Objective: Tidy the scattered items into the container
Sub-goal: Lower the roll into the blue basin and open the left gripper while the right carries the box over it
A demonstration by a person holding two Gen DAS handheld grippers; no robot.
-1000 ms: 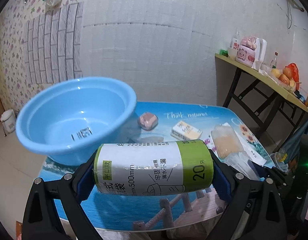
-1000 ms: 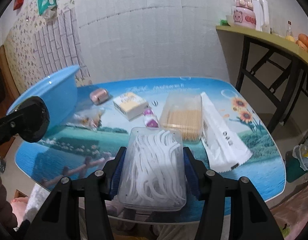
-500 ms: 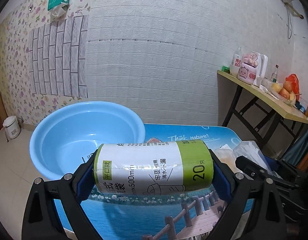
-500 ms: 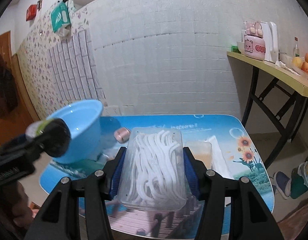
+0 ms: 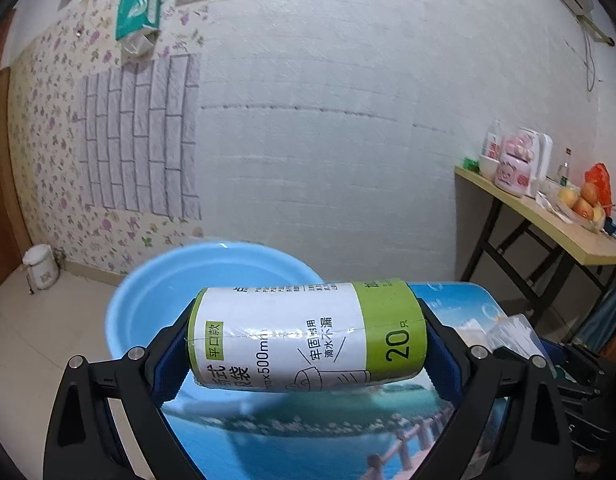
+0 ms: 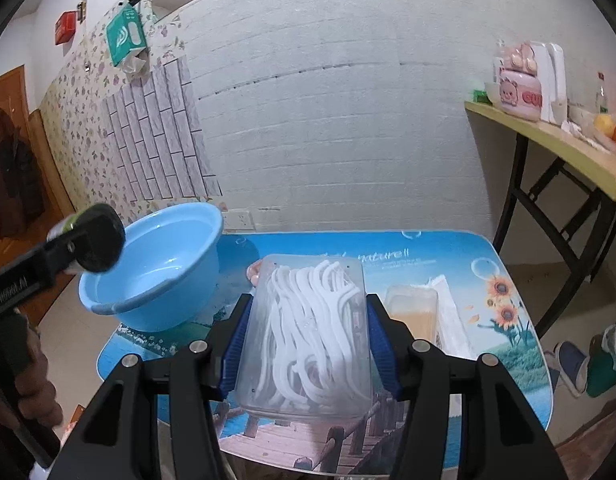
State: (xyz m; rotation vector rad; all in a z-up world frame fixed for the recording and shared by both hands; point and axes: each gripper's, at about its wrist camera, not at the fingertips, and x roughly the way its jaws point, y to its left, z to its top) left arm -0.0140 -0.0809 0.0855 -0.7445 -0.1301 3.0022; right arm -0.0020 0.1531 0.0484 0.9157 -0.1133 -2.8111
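White brick wall backs the blue printed surface point(image 6: 448, 272), where a basin point(image 6: 155, 276) sits far left. Left tongs point(image 5: 305, 338) clamp a bag roll point(image 5: 308, 336) above the basin's near rim; right tongs point(image 6: 305, 340) clamp a floss box point(image 6: 308, 336) over mid-surface.

Domestic room in a lived-in home.
Floral wallpaper point(image 5: 39, 168) and white brick-pattern wall panels point(image 5: 328, 120) fill the background; a folding side table point(image 6: 556, 148) at right carries a pink appliance point(image 6: 520, 92) and fruit point(image 5: 580, 200). A small pedal bin point(image 5: 39, 266) stands on the tiled floor at lower left; a jacket point(image 6: 15, 184) hangs on the wooden door at left.
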